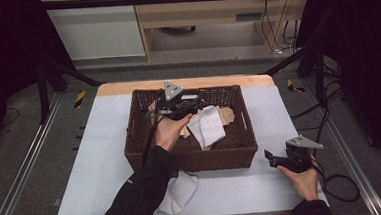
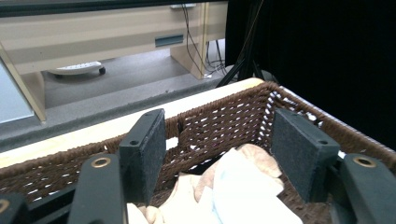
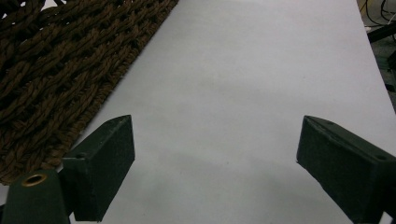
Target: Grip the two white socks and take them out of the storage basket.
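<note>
White covering lies over the table, whose wooden far edge shows beyond it, with grey floor and dark curtains around. At the near left, a white cloth lies on the covering just beside the near wall of a brown wicker basket, partly under the person's dark sleeve. The basket stands at the table's middle. Over its inside, the left hand holds the left gripper with its jaws spread apart and nothing pinched between them. In the left gripper view they hang above a white cloth piece and a beige cloth lying in the basket; whether either pad touches the fabric is hard to tell. At the near right, well apart from the basket, the right hand holds the right gripper low over bare covering, jaws spread wide and empty, the basket's wall at its left.
</note>
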